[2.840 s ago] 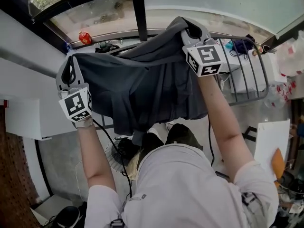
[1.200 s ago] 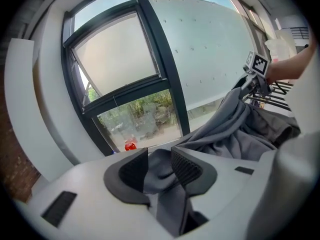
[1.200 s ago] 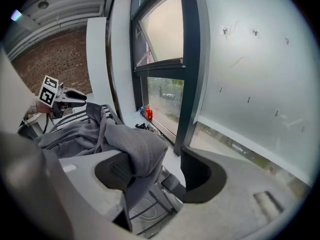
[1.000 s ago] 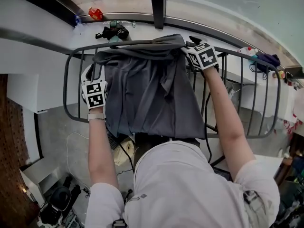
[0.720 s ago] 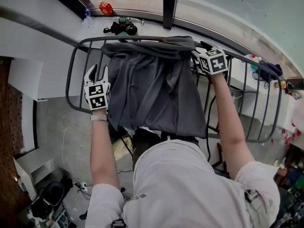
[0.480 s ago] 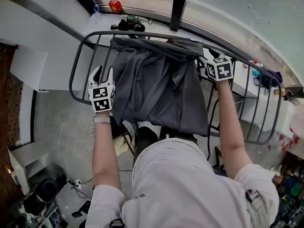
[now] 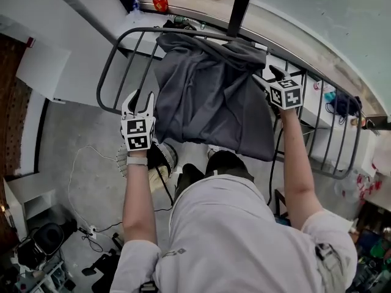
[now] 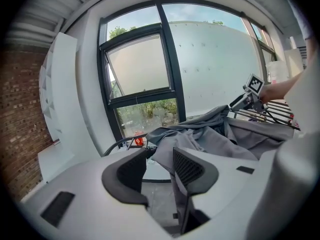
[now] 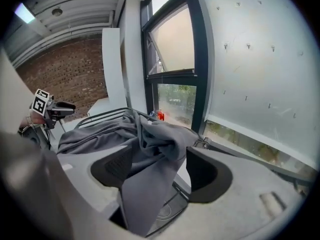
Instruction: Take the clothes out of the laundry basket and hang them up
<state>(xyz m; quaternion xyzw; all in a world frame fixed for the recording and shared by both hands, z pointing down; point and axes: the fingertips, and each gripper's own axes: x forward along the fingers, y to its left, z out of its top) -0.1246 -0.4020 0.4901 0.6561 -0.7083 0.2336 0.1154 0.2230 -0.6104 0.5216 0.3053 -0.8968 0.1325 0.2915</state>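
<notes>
A dark-framed window (image 7: 239, 5) fills the far wall, and daylight comes in through its frosted panes. Green leaves (image 8: 150, 115) show through its clear lower pane. A small red object (image 7: 160, 2) stands on its sill. Left of the window, a white cabinet (image 7: 46, 66) stands against a brick wall (image 8: 20, 129). Below the window lies a grey concrete floor (image 7: 79, 133) with a white cable (image 7: 76, 170) on it. Above the window, a ceiling lamp (image 9: 24, 12) glows.

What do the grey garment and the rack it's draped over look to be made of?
Grey garment: soft, matte cloth, thin, perhaps a cotton blend; it sags and gathers into loose folds over the rail. Drying rack: probably metal tube with a dark painted or coated finish; its rails are thin, rigid and smoothly bent.
</notes>
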